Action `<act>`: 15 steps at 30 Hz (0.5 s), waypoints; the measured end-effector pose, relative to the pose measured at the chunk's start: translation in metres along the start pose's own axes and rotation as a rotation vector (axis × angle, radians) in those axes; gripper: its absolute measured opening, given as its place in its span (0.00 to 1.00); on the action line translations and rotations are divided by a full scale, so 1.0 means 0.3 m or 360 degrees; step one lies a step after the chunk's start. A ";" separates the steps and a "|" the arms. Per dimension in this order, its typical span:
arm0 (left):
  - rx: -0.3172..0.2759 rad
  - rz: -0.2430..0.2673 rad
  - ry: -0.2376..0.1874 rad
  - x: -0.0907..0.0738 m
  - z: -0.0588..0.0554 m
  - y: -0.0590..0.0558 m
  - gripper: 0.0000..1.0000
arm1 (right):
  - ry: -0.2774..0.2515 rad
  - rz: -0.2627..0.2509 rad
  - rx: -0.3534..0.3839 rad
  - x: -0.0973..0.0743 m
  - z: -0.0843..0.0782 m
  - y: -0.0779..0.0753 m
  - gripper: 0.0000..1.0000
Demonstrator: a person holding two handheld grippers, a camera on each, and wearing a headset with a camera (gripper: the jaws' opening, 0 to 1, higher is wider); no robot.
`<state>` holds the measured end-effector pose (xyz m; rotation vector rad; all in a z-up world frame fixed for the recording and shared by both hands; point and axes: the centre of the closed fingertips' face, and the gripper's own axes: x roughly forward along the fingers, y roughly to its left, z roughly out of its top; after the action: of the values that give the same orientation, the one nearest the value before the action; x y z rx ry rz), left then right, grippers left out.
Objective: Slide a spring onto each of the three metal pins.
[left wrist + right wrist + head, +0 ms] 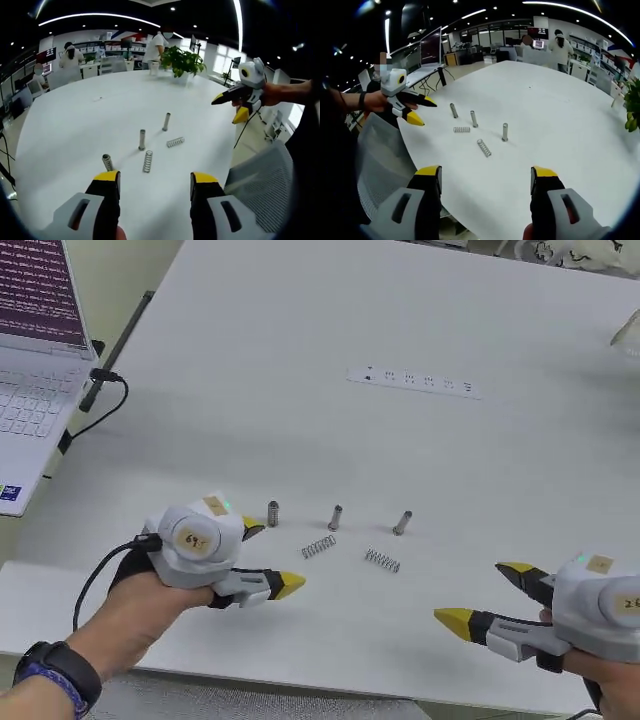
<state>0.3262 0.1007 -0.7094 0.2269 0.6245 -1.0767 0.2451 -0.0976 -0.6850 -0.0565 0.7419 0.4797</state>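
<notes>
Table (400, 320): a white top is spreading wide.
Ceiling: dark, with a strip light (95, 14) glowing.
Far side: a potted plant (182, 60) is standing near desks.
Windows (226, 56): daylight is coming in.
Chair (265, 175): grey mesh is sitting beside the table.

White bench (480, 460), broad, mostly bare. Near its front edge in the head view, three pins stand upright in a row: left pin (273, 505) carries a fitted spring (273, 515), while middle pin (335, 517) and right pin (402, 523) are bare. Left spring (318, 547) lies flat just before middle pin, right spring (382, 560) flat near right pin, and a power strip (415, 381) lies well beyond, toward the far side.
</notes>
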 end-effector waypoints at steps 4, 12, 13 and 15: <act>0.0005 -0.0019 0.0017 0.030 -0.004 -0.001 0.50 | -0.0004 0.0000 0.0003 -0.002 0.002 0.001 0.71; 0.0007 -0.0031 0.0046 0.082 -0.010 0.005 0.47 | -0.0005 -0.0003 0.0007 -0.005 0.003 -0.007 0.71; 0.0007 -0.0028 0.0049 0.087 -0.010 0.007 0.46 | -0.0006 -0.0006 0.0008 -0.006 0.003 -0.009 0.71; -0.0004 -0.0020 0.0052 0.100 -0.011 0.014 0.44 | -0.0006 -0.0006 0.0010 -0.006 0.003 -0.010 0.71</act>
<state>0.3385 0.0817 -0.7298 0.2390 0.6575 -1.0861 0.2459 -0.1009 -0.6834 -0.0511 0.7395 0.4739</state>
